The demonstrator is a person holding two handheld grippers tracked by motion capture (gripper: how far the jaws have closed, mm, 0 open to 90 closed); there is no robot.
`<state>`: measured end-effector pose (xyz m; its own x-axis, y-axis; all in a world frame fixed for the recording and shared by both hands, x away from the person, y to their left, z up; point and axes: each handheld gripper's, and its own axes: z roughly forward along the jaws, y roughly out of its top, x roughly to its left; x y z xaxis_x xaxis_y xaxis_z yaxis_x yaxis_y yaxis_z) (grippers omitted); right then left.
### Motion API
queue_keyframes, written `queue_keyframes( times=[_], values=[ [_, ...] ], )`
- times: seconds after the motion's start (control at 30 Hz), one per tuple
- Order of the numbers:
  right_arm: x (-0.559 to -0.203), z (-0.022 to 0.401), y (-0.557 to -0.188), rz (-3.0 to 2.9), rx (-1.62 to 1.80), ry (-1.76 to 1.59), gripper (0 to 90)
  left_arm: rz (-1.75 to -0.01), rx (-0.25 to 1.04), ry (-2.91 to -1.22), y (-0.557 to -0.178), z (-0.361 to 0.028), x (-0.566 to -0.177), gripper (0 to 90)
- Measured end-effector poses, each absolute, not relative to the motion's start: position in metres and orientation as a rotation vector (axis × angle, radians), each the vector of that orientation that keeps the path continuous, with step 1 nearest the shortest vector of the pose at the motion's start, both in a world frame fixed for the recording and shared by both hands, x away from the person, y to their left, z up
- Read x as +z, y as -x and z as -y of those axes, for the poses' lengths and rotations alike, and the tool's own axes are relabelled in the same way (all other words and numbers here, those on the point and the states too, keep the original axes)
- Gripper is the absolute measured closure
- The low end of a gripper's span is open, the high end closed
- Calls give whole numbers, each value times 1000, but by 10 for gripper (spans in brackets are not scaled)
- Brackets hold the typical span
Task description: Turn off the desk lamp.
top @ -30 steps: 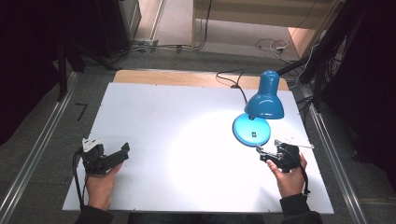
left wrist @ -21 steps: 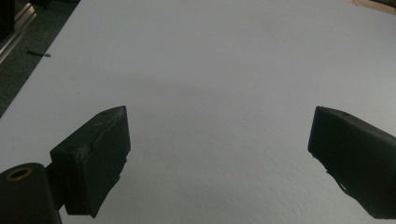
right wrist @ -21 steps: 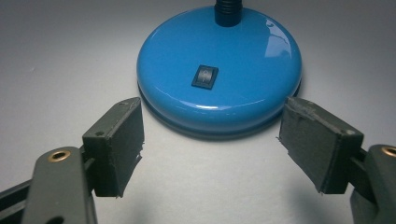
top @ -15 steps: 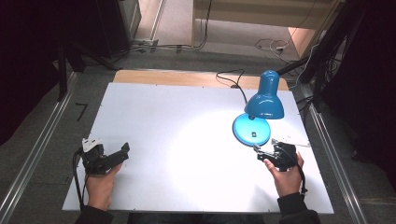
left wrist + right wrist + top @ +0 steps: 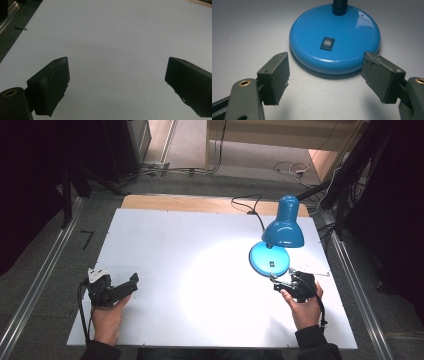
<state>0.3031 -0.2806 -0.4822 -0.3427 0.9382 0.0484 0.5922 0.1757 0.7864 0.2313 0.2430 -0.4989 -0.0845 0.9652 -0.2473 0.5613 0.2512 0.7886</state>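
Observation:
A blue desk lamp stands at the right of the white table, its round base under its lit shade. My right gripper rests just in front of the base, open and holding nothing. In the right gripper view the base with its black rocker switch lies just beyond my right gripper, whose jaws stand wide apart. My left gripper lies at the table's front left, far from the lamp. In the left gripper view my left gripper is open over bare table.
The lamp throws a bright pool of light on the white table. Its black cord runs off the far wooden edge. Metal rails flank the table, with dark floor and cables beyond.
My right gripper has crept slightly toward the lamp base. The left gripper and the lamp have stayed put.

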Motion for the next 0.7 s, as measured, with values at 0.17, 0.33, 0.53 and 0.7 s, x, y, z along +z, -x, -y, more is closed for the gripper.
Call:
queue_keyframes(
  times=[0.17,0.33,0.53,0.7],
  values=[
    [-482,278,-304,-2011,1023,-1439,216,-1752,661,-1409,-231,-243,-499,62],
    [-482,277,-305,-2012,1026,-1443,218,-1753,659,-1408,-231,-243,-499,62],
    [-482,275,-307,-2014,1025,-1441,220,-1753,660,-1408,-231,-243,-499,62],
    [-483,275,-308,-2016,1024,-1440,223,-1753,659,-1408,-231,-243,-499,62]
  ],
)
